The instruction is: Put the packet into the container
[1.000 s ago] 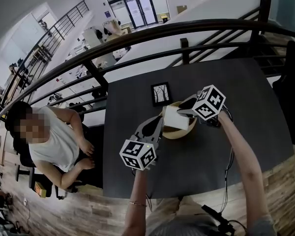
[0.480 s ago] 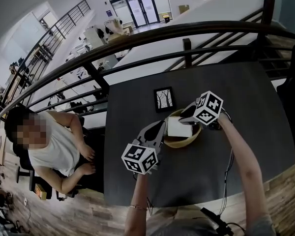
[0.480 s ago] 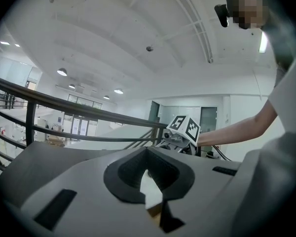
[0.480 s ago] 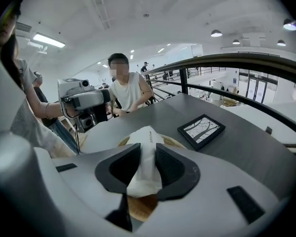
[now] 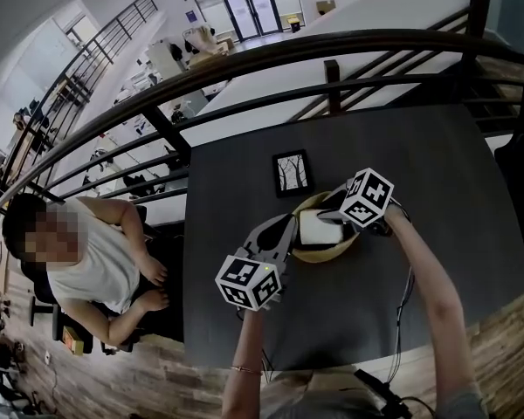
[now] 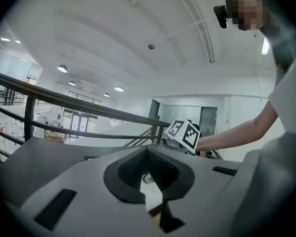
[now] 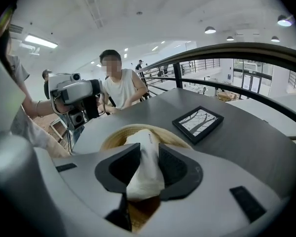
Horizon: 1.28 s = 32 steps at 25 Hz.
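Note:
My right gripper [image 5: 332, 213] is shut on a white packet [image 5: 319, 228], which hangs just inside a tan woven bowl [image 5: 330, 253] on the dark table. In the right gripper view the packet [image 7: 145, 157] is pinched between the dark pads and its far end reaches over the bowl's rim [image 7: 113, 137]. My left gripper [image 5: 282, 229] is at the bowl's left rim with its jaws a narrow gap apart. Through that gap in the left gripper view I see a strip of white and tan. Whether the left gripper [image 6: 150, 201] touches the bowl is unclear.
A small black picture frame [image 5: 292, 173] lies flat on the table just behind the bowl. A seated person [image 5: 96, 251] is at the table's left edge. A dark metal railing [image 5: 244, 68] runs along the far side, with a drop beyond it.
My right gripper has come down and slightly nearer with the packet, bringing it lower into the bowl. The left gripper has stayed beside the bowl's left rim.

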Each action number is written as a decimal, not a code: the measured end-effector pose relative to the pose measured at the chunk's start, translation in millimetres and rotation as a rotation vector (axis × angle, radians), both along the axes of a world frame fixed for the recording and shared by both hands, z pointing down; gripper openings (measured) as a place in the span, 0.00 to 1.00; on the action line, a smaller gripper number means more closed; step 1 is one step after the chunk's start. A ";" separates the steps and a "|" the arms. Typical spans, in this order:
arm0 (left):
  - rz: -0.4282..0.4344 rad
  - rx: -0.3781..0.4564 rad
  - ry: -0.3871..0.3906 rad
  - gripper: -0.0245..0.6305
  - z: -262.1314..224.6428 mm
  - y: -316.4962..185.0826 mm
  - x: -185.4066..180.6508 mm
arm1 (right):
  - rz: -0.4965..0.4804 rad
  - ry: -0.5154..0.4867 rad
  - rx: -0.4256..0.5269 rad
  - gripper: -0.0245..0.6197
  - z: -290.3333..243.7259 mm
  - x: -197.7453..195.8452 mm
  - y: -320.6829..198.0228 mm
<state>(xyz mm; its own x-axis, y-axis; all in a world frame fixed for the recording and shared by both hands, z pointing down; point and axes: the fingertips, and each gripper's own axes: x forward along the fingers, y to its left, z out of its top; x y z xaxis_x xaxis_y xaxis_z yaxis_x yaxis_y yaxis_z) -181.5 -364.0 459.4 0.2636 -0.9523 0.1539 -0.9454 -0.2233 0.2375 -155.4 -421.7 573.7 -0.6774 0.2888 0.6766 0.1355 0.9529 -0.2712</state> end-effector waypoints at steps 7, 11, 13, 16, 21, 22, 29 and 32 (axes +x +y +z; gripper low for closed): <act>0.028 -0.007 -0.002 0.05 2.4 1.7 9.3 | 0.058 0.049 0.095 0.26 3.4 2.7 -6.2; 0.029 -0.001 0.000 0.05 -1.4 3.7 12.2 | 0.081 0.022 0.127 0.26 -9.3 3.5 -11.3; 0.029 0.004 0.000 0.05 -4.5 4.4 13.0 | 0.094 -0.001 0.120 0.26 -17.7 1.7 -10.5; 0.024 0.013 -0.001 0.05 -9.4 5.4 14.4 | 0.135 -0.057 0.089 0.26 -31.1 1.7 -8.7; 0.011 0.046 0.003 0.05 -25.1 12.6 19.2 | 0.251 -0.232 0.019 0.26 -68.0 9.5 3.3; 0.011 0.053 0.002 0.05 -28.4 15.3 20.8 | 0.269 -0.267 0.008 0.26 -75.4 12.7 8.1; 0.032 0.095 -0.014 0.05 -51.0 42.3 41.1 | 0.441 -0.495 0.044 0.05 -133.9 41.3 42.3; 0.052 0.107 -0.008 0.05 -54.0 57.2 52.6 | 0.482 -0.567 0.041 0.05 -152.1 56.8 65.7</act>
<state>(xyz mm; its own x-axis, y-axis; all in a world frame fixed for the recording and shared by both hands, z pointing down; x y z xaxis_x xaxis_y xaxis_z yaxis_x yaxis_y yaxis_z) -128.9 -306.8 405.4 0.3124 -0.9484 0.0542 -0.9336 -0.2959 0.2020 -98.6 -356.0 421.6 -0.9710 -0.1461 0.1892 -0.1911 0.9499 -0.2472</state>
